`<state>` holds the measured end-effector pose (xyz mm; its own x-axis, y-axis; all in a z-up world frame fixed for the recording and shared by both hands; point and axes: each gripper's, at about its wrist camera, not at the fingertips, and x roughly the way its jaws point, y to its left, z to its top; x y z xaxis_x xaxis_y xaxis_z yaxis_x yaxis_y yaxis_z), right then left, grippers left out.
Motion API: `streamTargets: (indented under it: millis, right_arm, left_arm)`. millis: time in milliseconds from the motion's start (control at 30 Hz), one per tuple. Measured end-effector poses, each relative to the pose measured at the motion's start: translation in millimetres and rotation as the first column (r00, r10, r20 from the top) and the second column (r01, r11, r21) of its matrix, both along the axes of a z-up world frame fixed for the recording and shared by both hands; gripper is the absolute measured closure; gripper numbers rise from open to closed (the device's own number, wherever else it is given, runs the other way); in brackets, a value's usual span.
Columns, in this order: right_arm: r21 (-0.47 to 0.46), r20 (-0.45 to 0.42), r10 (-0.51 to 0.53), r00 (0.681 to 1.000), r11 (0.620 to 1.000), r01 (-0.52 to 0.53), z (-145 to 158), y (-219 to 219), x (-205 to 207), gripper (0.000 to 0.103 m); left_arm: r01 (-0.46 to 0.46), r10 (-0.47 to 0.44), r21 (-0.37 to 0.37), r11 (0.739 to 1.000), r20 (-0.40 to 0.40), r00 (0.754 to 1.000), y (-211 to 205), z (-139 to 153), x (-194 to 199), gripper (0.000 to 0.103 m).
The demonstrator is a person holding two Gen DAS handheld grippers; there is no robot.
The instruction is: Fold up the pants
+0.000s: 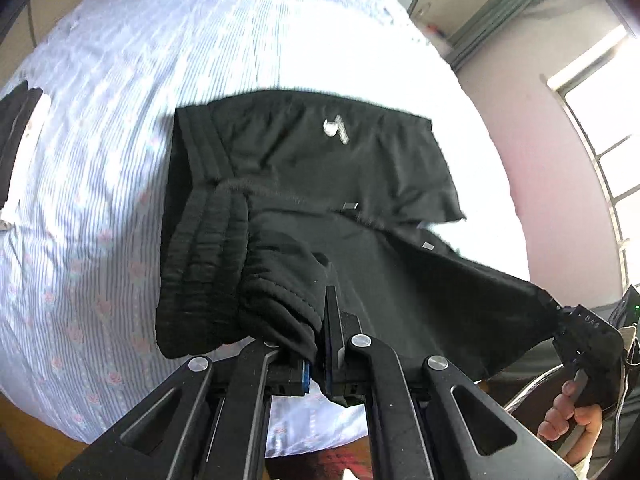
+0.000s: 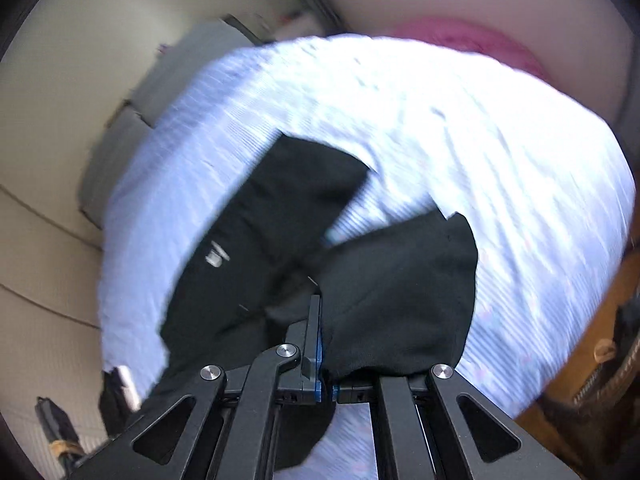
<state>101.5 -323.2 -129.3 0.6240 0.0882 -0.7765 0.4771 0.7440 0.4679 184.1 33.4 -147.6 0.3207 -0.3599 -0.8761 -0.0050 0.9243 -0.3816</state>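
Black pants (image 1: 320,160) with a small white logo lie partly on a bed with a blue-striped sheet (image 1: 120,120). Their near end is lifted off the sheet. My left gripper (image 1: 318,320) is shut on a bunched, ribbed edge of the pants. At the right of the left wrist view, my right gripper (image 1: 564,316), held by a hand (image 1: 568,428), pinches the other corner, and the cloth is stretched between the two. In the right wrist view the right gripper (image 2: 322,320) is shut on the black fabric (image 2: 400,280). The rest of the pants (image 2: 280,208) trails down onto the sheet (image 2: 480,140).
A dark object with a white strip (image 1: 20,132) lies on the bed's left edge. A bright window (image 1: 608,120) is at the right. Wooden floor (image 1: 24,420) shows below the bed. A grey cabinet (image 2: 168,92) stands beyond the bed and a dark bag (image 2: 624,340) beside it.
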Motion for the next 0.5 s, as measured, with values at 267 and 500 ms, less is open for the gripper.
streamTargets:
  millis: [267,500]
  right_arm:
    - [-0.027,0.052,0.075,0.996,0.997,-0.074,67,13,41,0.099]
    - [-0.093,0.028,0.110,0.994,0.990,-0.107,68,19,127,0.099]
  left_arm:
    - [-0.044,0.044,-0.023,0.999,-0.019,0.999,13,40,14,0.097]
    - [-0.121,0.120,-0.010,0.993,-0.089,0.989,27,21,60,0.097]
